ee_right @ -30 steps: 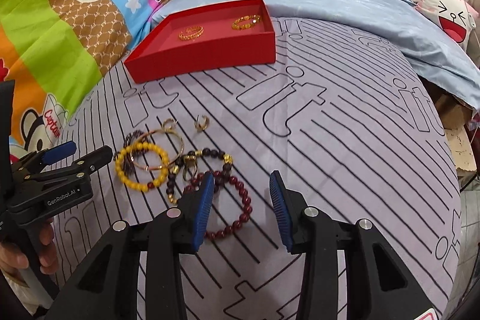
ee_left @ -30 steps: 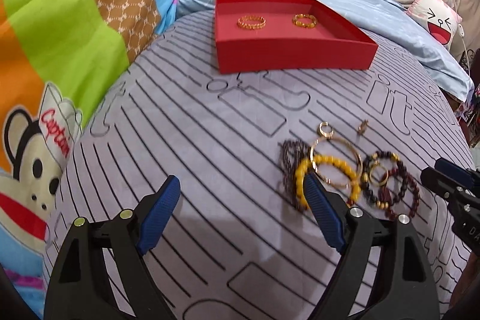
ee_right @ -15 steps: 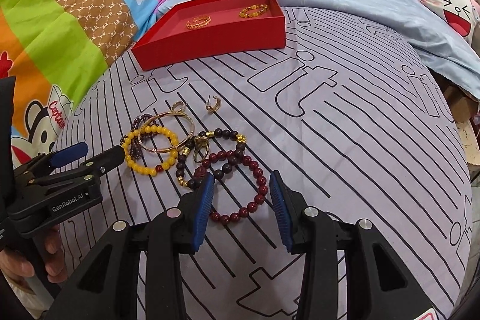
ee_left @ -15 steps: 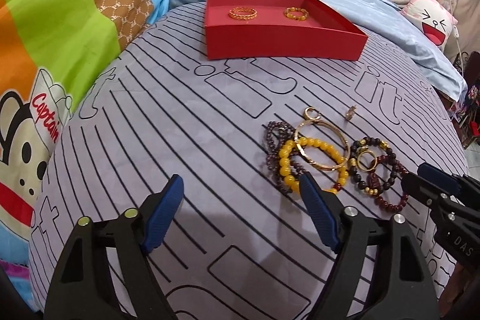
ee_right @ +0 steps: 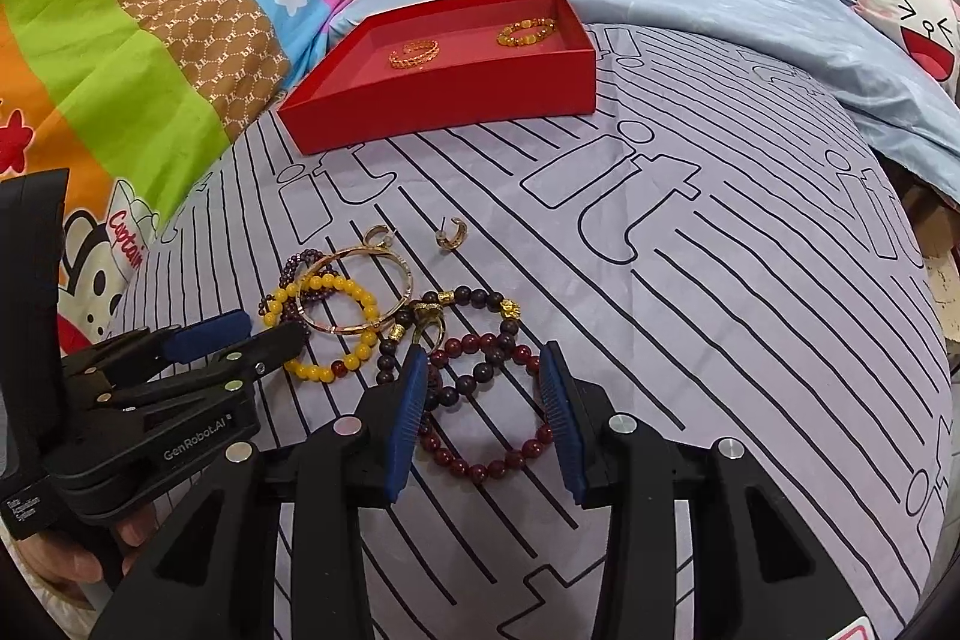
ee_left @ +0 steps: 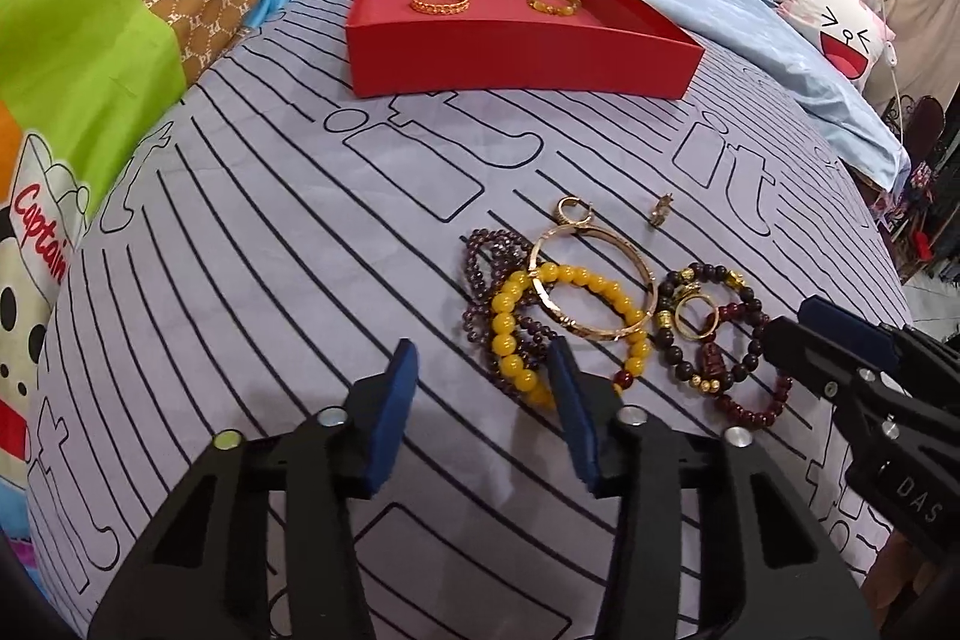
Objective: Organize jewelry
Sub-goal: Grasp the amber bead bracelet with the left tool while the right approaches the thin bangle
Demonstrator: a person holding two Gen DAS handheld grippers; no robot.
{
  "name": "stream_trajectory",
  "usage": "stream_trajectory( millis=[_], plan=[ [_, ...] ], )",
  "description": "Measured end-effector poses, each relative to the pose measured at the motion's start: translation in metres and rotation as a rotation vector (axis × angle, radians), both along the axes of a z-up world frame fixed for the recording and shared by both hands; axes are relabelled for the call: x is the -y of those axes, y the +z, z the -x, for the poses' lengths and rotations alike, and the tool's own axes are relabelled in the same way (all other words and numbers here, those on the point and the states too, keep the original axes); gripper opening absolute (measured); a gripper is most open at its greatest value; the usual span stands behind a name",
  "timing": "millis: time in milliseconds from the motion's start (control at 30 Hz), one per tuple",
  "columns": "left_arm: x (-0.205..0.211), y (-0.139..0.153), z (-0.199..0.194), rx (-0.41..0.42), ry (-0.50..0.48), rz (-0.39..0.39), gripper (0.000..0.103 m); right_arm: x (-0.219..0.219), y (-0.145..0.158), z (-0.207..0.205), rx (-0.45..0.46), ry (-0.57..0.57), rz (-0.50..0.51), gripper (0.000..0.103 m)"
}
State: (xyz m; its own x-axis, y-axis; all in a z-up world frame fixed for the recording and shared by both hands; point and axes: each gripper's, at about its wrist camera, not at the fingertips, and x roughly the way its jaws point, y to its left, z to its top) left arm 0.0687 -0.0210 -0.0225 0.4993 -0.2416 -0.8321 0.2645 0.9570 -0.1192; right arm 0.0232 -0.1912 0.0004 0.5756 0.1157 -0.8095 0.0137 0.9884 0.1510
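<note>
With the left gripper (ee_left: 480,388) having just narrowed on nothing and the right gripper (ee_right: 480,400) half-spread and empty above the bedspread (ee_right: 720,340), the light, probably slippery yellow bead bracelet (ee_left: 564,322), tangled mid-spread, wanted pinching across its near arc.

On the bed cover (ee_right: 690,280) a tray (ee_right: 444,112) stands at the far side, with two rings in it, one (ee_right: 414,53) left of the other (ee_right: 527,30). Nearer lies a heap of bracelets: a beaded one (ee_right: 324,328) on the left, a bangle (ee_right: 360,292) resting on it, another beaded bracelet (ee_right: 486,418) to the right. Behind the heap lie two earrings, one (ee_right: 377,236) touching the bangle, the other (ee_right: 451,233) apart to its right
</note>
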Motion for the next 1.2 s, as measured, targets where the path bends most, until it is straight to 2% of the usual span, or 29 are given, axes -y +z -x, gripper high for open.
stream_trajectory(
  millis=[67,133,267,567,1000,1133,1200],
  plan=[
    [0.001,0.0,0.0,-0.003,-0.012,0.011,0.023,0.0,0.0,0.0,0.001,0.002,-0.002,0.039],
    [0.001,0.002,0.001,-0.006,-0.019,0.023,0.015,-0.002,0.001,-0.001,0.002,0.008,-0.005,0.039],
    [-0.001,0.007,0.004,0.006,-0.029,0.038,0.009,-0.009,0.002,-0.004,0.004,0.031,-0.013,0.039],
    [-0.023,0.019,0.012,0.022,-0.016,0.06,0.007,-0.041,0.005,-0.015,0.013,0.12,-0.018,0.039],
    [-0.047,0.0,0.014,-0.022,0.041,0.043,0.007,-0.083,-0.013,-0.029,-0.04,0.238,-0.007,0.039],
    [-0.051,-0.002,0.013,-0.024,0.049,0.046,0.007,-0.082,-0.016,-0.035,-0.042,0.218,0.001,0.052],
    [-0.051,-0.002,0.012,-0.022,0.049,0.046,0.007,-0.081,-0.016,-0.037,-0.042,0.219,0.003,0.052]
  ],
)
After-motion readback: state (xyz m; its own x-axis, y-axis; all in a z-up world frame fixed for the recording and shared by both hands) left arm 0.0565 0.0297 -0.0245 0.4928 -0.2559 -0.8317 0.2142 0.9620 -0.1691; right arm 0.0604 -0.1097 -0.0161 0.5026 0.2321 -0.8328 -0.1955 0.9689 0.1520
